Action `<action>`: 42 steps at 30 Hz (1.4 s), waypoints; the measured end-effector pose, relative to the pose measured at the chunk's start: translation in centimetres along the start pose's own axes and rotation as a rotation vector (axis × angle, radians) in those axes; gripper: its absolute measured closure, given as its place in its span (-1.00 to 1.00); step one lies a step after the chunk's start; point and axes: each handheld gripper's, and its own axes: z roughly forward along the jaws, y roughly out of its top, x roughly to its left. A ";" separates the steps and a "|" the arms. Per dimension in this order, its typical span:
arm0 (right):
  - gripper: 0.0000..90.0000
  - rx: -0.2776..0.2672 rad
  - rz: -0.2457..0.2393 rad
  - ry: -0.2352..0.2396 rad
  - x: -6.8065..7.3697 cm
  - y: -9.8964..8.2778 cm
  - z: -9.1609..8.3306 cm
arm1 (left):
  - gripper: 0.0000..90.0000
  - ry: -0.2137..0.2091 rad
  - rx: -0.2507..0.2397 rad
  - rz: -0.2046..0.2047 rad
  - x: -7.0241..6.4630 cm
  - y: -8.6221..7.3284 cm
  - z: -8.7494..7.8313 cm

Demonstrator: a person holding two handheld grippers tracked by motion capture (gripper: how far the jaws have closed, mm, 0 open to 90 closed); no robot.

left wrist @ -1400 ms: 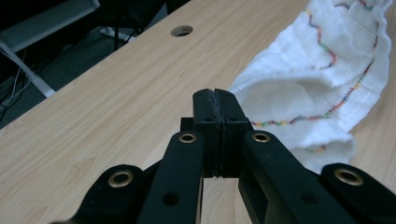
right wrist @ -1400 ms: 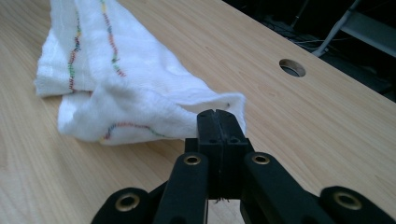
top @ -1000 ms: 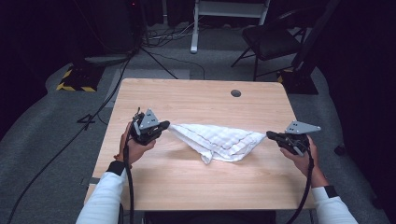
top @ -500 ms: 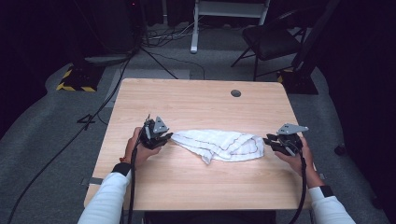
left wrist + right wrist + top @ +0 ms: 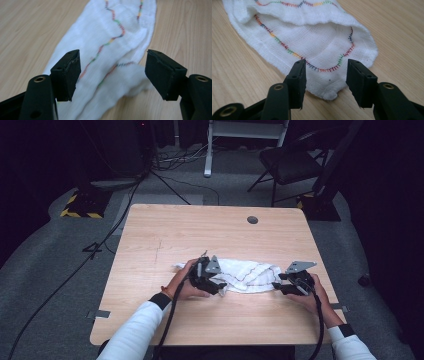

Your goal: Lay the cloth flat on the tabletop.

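While both claws sit low over the wooden counter (image 5: 165, 235), the white cloth (image 5: 247, 275) lies bunched flat between them, one end at each claw.

Left claw (image 5: 113, 75): jaws apart, have just been opening. Cloth runs between and under them, away from the claw; pads not pressing on it, gap visible on both sides. Wavy multicolour stitching (image 5: 113, 18) runs along the cloth ahead of the jaws. High view puts this left claw (image 5: 212, 279) over the cloth's left end, hand (image 5: 185, 282) behind it.

Right claw (image 5: 325, 77): jaws apart, also just been opening. Rounded cloth end with its small corner nub (image 5: 329, 95) sits between the jaw tips on the counter; neither pad touches it. Stitched seam curves just ahead of the tips. In the high view the right claw (image 5: 281, 287) sits at the cloth's right end.

Cloth is released, resting on the counter.
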 end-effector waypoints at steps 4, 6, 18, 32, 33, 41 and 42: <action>0.09 0.023 0.018 -0.006 -0.2 -0.3 0.5 | -0.25 -0.018 0.057 0.050 -0.8 1.5 2.5; 0.06 0.020 0.032 -0.008 -0.5 -0.4 0.5 | -0.08 0.009 0.104 0.082 -1.0 2.1 3.8; 0.04 0.038 0.026 -0.052 -0.8 -0.3 0.4 | 0.81 -0.010 0.103 0.072 1.4 1.6 3.5; -0.02 0.059 0.042 -0.158 -1.9 -0.1 0.5 | 0.79 -0.044 0.002 -0.021 3.5 1.1 0.6; -0.02 0.060 0.043 -0.175 -2.0 -0.1 0.6 | 0.74 -0.043 0.009 -0.020 3.4 1.1 0.8; -0.04 0.058 0.069 -0.216 -2.8 -0.2 0.6 | -0.03 -0.039 -0.022 -0.057 2.7 1.5 1.7; -0.04 0.060 0.066 -0.224 -2.8 -0.1 0.6 | -0.12 -0.057 -0.040 -0.048 2.3 1.8 1.8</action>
